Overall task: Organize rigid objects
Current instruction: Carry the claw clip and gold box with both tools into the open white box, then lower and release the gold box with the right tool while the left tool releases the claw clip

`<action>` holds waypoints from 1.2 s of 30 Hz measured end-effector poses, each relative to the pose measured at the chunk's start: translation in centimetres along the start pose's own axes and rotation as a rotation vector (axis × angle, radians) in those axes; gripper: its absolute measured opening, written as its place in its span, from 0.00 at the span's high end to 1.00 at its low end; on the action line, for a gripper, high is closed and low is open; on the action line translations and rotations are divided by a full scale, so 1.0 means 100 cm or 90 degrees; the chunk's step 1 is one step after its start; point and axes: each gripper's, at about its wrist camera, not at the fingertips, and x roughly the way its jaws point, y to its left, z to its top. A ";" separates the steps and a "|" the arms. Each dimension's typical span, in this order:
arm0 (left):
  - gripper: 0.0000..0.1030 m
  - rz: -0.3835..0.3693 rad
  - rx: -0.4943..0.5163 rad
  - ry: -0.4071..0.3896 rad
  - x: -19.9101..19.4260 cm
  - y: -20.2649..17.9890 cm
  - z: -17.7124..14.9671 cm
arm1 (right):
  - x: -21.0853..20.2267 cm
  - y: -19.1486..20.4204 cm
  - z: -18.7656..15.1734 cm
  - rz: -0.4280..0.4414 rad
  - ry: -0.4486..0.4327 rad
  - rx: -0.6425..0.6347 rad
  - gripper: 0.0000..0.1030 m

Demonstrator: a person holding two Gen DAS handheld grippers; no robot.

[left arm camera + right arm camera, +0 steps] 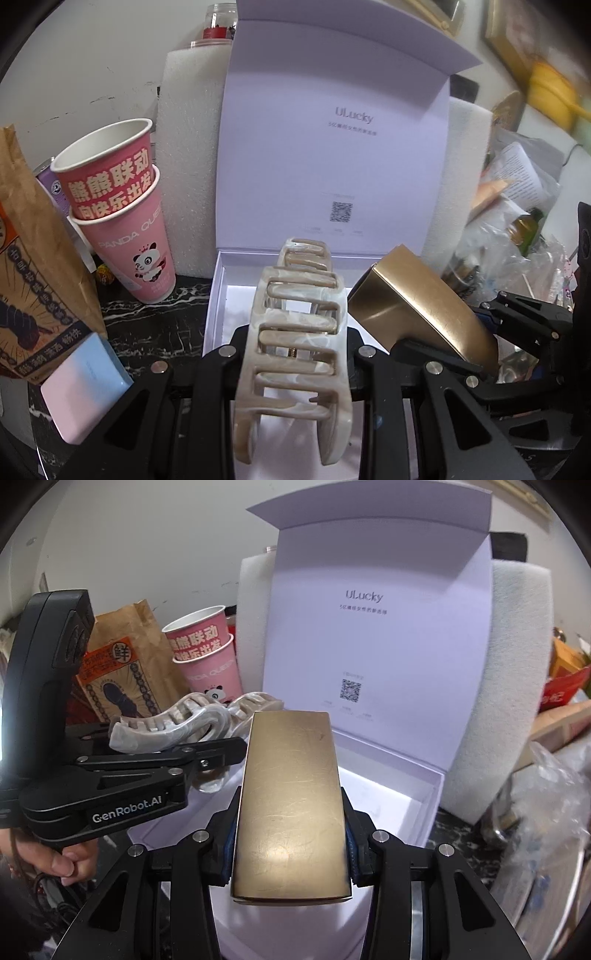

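Both grippers loaded: left gripper (291, 354) clamps hair claw (295, 332), right gripper (291, 842) clamps gold block (291, 805). You've got 'em over the open white box (424, 775), prob to drop in.

The left gripper (295, 354) clamps a marbled beige hair claw (295, 332) above the open white box (218, 295).

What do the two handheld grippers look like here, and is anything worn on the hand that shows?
Both grippers are matte black plastic with angular linkage arms and round silver bolts. The left gripper carries white "GenRobot.AI" lettering on its side and a tall black handle block behind. The right gripper has blue pads on its fingers. The person's left hand shows no sleeve; a dark reddish cord hangs at the wrist.
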 end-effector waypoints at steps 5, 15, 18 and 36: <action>0.73 0.004 0.010 0.018 0.019 0.001 0.006 | 0.016 -0.009 0.006 -0.017 0.016 0.016 0.58; 0.73 0.023 0.034 0.057 0.050 -0.005 0.006 | 0.043 -0.028 0.000 -0.060 0.074 0.041 0.58; 0.73 0.025 0.028 0.077 0.059 -0.003 0.004 | 0.051 -0.029 -0.003 -0.076 0.087 0.040 0.58; 0.73 0.038 0.004 0.130 0.080 -0.009 -0.004 | 0.087 -0.027 -0.014 -0.100 0.121 0.061 0.54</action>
